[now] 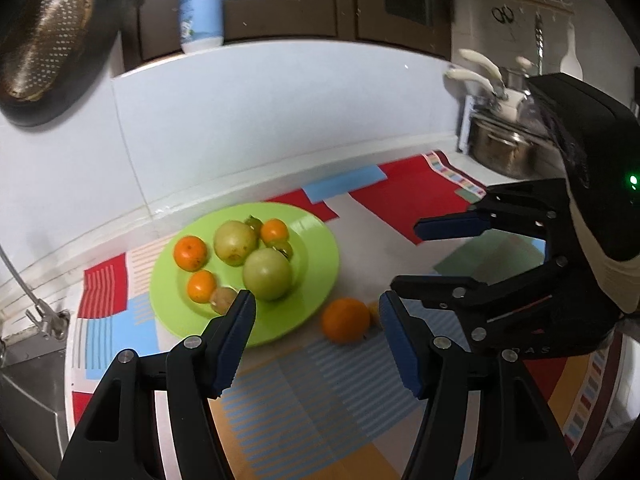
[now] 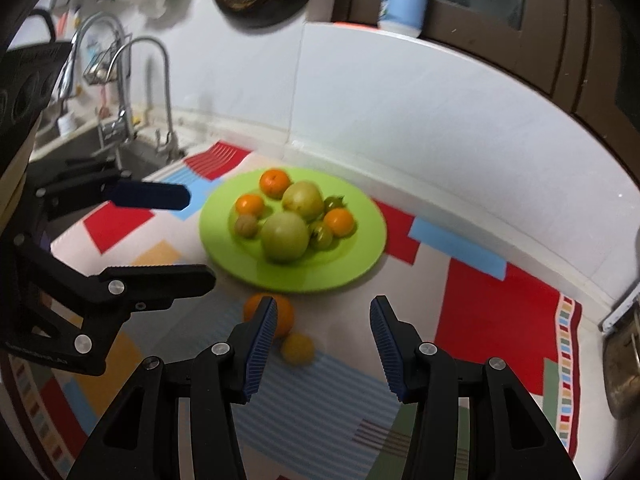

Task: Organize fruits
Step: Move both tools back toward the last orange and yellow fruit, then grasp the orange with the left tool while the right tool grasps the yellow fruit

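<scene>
A lime green plate (image 1: 316,240) (image 2: 360,248) sits on a colourful mat and holds two green apples (image 1: 267,273) (image 2: 285,236), three small oranges, a kiwi and small green fruits. A larger orange (image 1: 346,319) (image 2: 285,316) and a small yellow fruit (image 2: 298,347) lie on the mat beside the plate's near rim. My left gripper (image 1: 318,316) is open and empty, above the loose orange. My right gripper (image 2: 323,320) is open and empty, just right of the orange and yellow fruit. Each gripper shows in the other's view, the right one (image 1: 404,254) and the left one (image 2: 200,236).
A tiled wall runs behind the mat. A sink with taps (image 2: 132,92) lies to the left. A steel pot (image 1: 504,152) stands at the right. A blue bottle (image 1: 201,4) stands on the ledge, and a dark pan (image 1: 48,40) hangs on the wall.
</scene>
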{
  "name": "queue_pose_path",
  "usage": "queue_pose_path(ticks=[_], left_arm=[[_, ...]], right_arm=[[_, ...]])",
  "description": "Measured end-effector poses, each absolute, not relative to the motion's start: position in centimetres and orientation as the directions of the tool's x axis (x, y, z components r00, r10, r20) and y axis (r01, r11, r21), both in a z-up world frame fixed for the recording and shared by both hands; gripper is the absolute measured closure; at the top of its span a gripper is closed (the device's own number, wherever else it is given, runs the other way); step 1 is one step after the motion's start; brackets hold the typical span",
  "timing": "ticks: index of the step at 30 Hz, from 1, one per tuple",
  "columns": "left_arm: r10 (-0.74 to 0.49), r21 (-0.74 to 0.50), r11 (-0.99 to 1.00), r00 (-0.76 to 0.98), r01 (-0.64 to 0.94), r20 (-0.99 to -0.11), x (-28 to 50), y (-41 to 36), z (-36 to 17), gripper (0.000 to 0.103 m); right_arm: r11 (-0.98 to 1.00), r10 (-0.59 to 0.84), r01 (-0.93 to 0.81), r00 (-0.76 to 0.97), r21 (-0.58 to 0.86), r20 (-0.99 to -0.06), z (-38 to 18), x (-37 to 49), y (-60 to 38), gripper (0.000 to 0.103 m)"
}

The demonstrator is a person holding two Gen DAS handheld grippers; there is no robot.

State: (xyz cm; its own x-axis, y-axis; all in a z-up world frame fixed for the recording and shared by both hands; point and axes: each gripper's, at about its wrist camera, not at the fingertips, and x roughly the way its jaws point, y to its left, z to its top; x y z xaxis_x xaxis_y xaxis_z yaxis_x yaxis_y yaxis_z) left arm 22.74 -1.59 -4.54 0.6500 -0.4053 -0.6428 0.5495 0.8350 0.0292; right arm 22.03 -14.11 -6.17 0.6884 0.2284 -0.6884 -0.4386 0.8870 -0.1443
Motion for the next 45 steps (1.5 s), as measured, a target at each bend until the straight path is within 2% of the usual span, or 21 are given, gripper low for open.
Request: queue_pose_path(ticks=[16, 18, 24, 29, 36, 41, 45], left_arm=[[-0.443, -0.095, 0.821, 0.524, 0.563, -0.727, 24.7, -2.2, -8.1, 0.040], [-0.446, -0.108, 0.821, 0.513, 0.561, -0.734, 25.0, -2.3, -8.4, 0.040], [-0.456, -0.162, 0.833, 0.491, 0.529, -0.742, 25.9, -2.7, -9.1, 0.041], [-0.452, -0.176, 0.839, 0.479, 0.516, -0.752, 26.3, -3.5, -9.5, 0.042], [-0.407, -0.174, 0.867, 0.461, 0.467, -0.788, 26.8, -4.8, -10.6, 0.056], [-0.352, -0.123, 0.888, 0.484, 0.443, -0.801, 26.9, -5.6, -11.1, 0.062], [-0.356, -0.130, 0.888, 0.482, 0.441, -0.801, 26.8, -5.6, -11.1, 0.062]], right_arm=[[0.885, 0.294, -0.466, 0.538, 0.012, -0.790, -11.7, 24.1, -14.3, 0.055], [0.887, 0.300, -0.462, 0.538, 0.023, -0.788, -11.9, 24.1, -14.4, 0.057], [0.894, 0.314, -0.445, 0.519, 0.062, -0.795, -12.6, 24.4, -14.9, 0.075], [0.922, 0.284, -0.380, 0.549, 0.068, -0.786, -12.4, 23.8, -16.2, 0.075], [0.962, 0.226, -0.262, 0.606, 0.077, -0.763, -11.6, 23.1, -18.6, 0.075], [0.966, 0.228, -0.238, 0.613, 0.099, -0.756, -11.6, 22.5, -19.1, 0.075], [0.968, 0.233, -0.220, 0.614, 0.121, -0.754, -11.6, 22.1, -19.3, 0.075]])
